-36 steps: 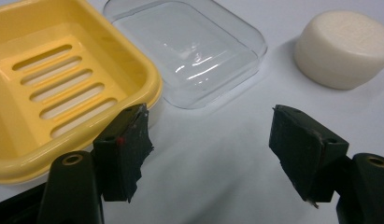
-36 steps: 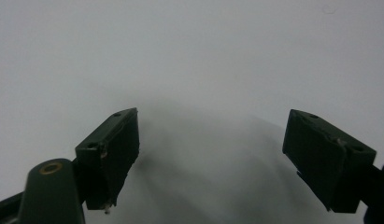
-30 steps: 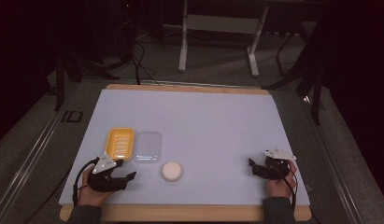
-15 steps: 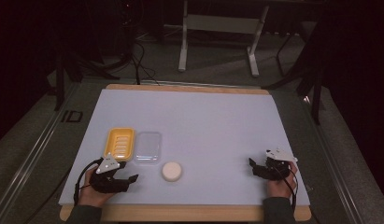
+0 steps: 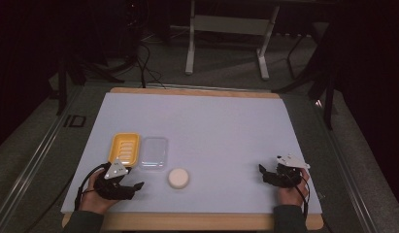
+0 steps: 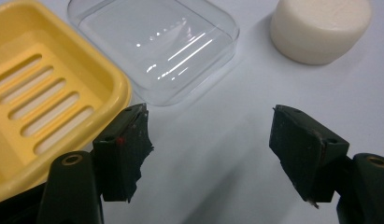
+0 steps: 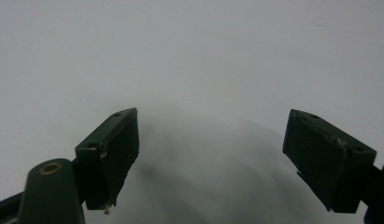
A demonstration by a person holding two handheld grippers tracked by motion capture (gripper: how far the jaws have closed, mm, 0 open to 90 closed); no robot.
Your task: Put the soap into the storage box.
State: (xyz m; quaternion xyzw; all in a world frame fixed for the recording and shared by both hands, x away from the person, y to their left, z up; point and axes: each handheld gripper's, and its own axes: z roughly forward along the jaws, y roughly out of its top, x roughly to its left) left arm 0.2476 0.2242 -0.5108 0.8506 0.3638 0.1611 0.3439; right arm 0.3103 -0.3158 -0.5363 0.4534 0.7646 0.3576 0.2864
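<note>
- Three items lie grouped at my near-left part of the pale lilac table sheet, which rests on a wooden board.
- Item one: a yellow plastic soap dish with a slotted floor, rounded corners, open side up. In the left gripper view it sits just beside my left jaw's tip; I cannot tell whether the two touch.
- Item two: a clear plastic rectangular tray or lid, flat on the sheet, just beside the yellow dish on its right. In the left gripper view it lies ahead of the jaws.
- Item three: a round cream-white bar of soap, standing alone on the sheet, nearer to me than the clear tray. In the left gripper view it is ahead and to the right, apart from both jaws.
- Left gripper: low over the sheet, just short of the dish and pointing towards the soap. Its jaws stand apart, with bare sheet between them; it grips nothing.
- Right gripper: at the near-right of the sheet, well apart from all three items. Its jaws are spread wide over bare sheet, empty.
</note>
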